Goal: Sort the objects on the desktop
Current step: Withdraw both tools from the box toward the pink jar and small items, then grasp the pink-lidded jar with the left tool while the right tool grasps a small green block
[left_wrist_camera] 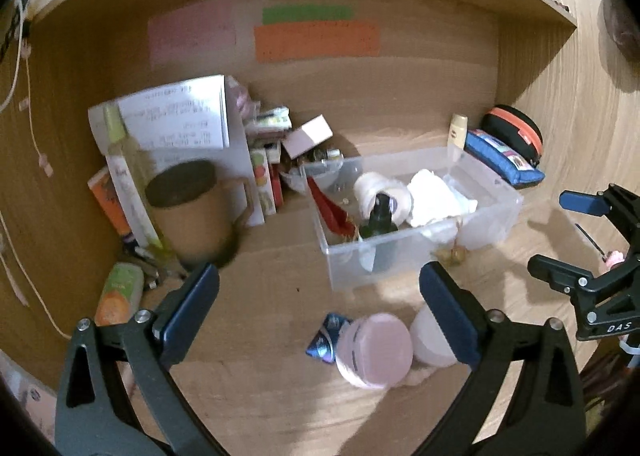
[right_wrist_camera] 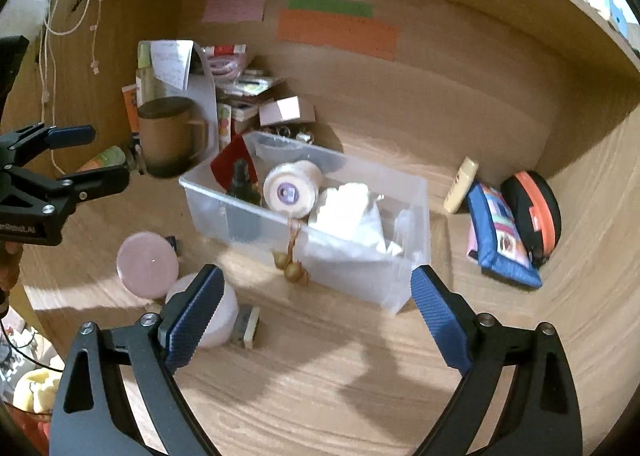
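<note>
Both claws hang spread and empty: the left gripper above one pink-lidded jar, the right gripper before one clear bin. The bin holds one tape roll, one dark bottle, one white cloth. Beside it stand one brown mug, one blue pouch and one round black case.

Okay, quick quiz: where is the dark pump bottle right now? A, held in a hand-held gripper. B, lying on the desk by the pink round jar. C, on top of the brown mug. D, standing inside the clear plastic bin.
D: the dark pump bottle stands inside the clear plastic bin, beside the white tape roll.
</note>
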